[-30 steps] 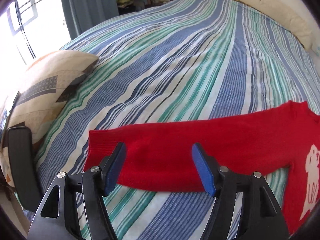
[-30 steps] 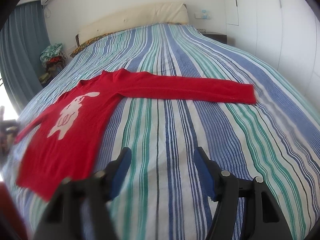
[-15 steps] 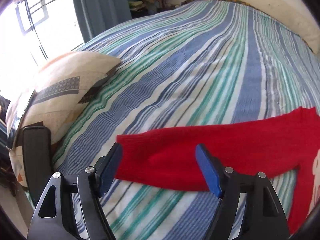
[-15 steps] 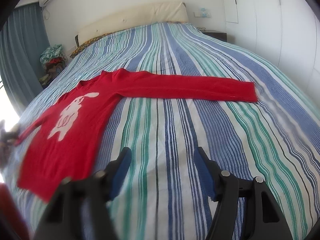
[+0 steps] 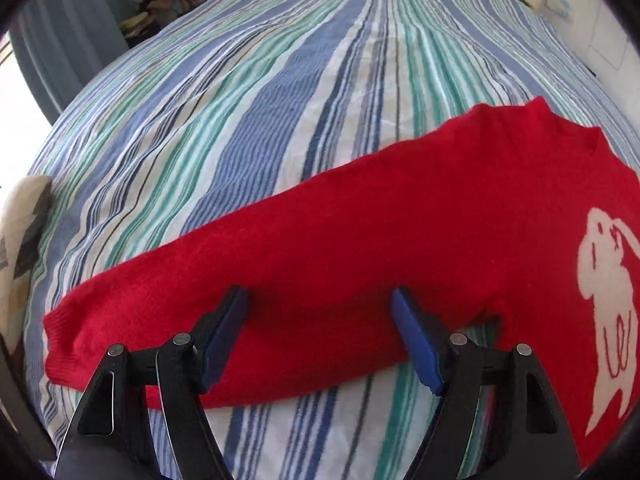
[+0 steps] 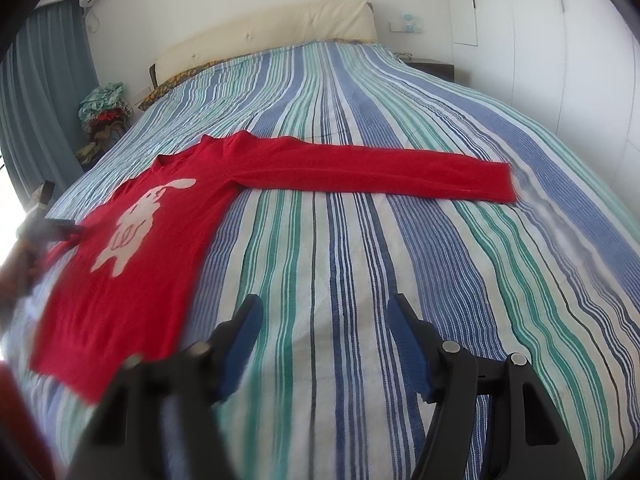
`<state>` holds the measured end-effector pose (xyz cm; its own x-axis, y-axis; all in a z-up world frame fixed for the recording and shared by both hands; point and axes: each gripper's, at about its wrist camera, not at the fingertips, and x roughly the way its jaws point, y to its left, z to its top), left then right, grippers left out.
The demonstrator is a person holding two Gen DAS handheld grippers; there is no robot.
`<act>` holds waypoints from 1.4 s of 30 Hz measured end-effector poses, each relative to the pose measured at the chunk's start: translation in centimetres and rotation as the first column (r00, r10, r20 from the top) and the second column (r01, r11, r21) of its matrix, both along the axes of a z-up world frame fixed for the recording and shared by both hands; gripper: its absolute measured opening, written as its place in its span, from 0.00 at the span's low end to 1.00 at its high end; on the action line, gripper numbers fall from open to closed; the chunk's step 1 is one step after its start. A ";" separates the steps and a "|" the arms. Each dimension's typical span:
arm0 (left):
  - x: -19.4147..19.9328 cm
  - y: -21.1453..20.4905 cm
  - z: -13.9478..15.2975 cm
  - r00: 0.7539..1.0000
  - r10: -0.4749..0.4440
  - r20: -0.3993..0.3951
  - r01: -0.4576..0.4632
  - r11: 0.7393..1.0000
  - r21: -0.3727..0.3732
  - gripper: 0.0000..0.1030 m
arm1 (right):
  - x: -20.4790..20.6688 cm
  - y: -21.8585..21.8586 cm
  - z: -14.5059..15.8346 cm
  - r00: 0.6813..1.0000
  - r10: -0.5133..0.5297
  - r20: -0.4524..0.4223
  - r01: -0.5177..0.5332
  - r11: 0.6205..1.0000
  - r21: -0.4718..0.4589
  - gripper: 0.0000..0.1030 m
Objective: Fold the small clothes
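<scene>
Left gripper [image 5: 320,312]: jaws spread wide, nothing pinched; blue pads [image 5: 416,344] poised over one sleeve [image 5: 280,272] of the red sweater [image 6: 160,248]; contact with the knit cannot be told. Right gripper [image 6: 324,332]: jaws parted, empty, above bare striped bedspread [image 6: 400,240], just beside the sweater's hem. Sweater lies flat, front up, white rabbit motif [image 6: 140,216] showing, both sleeves stretched out sideways. Cream headboard [image 6: 264,36] at far end; clothes pile [image 6: 104,108] beside blue curtain [image 6: 44,92]. Patterned pillow [image 5: 20,248] at bed edge.

Striped bedspread [image 6: 360,240], cream headboard [image 6: 272,36], curtain [image 6: 44,92], perhaps piled clothes [image 6: 104,108].
</scene>
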<state>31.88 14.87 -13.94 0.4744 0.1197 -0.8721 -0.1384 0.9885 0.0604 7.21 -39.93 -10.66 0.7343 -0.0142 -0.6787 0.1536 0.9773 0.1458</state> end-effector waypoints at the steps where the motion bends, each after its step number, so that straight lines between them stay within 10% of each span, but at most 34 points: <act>1: -0.7 2.1 -0.1 0.999 0.049 0.004 -0.049 0.999 -0.003 0.79 | 0.0 0.0 0.0 1.000 0.002 0.001 -0.002 1.000 0.001 0.63; 9: -7.4 17.9 -1.3 0.911 0.412 0.001 -0.412 0.911 0.026 0.94 | 0.3 0.3 -0.1 1.000 0.025 -0.002 -0.025 1.000 0.006 0.63; 15: -10.1 18.0 0.2 0.883 0.468 0.023 -0.469 0.883 0.008 0.90 | 0.2 0.8 0.0 1.000 0.013 -0.002 -0.013 0.999 -0.029 0.63; 24: -16.9 5.9 7.4 0.976 0.125 0.178 -0.100 0.984 -0.147 0.91 | -1.2 0.4 1.4 0.998 -0.058 0.032 0.060 0.995 -0.084 0.63; 33: -23.1 -6.9 4.5 0.980 -0.160 0.120 0.181 0.965 -0.191 0.92 | -3.2 5.1 3.0 0.999 0.000 0.036 -0.001 1.000 0.009 0.64; 42: -25.1 -10.2 -0.5 0.962 -0.274 -0.001 0.272 0.957 -0.098 0.92 | -2.9 13.8 0.8 0.974 0.228 -0.013 -0.225 0.968 0.116 0.63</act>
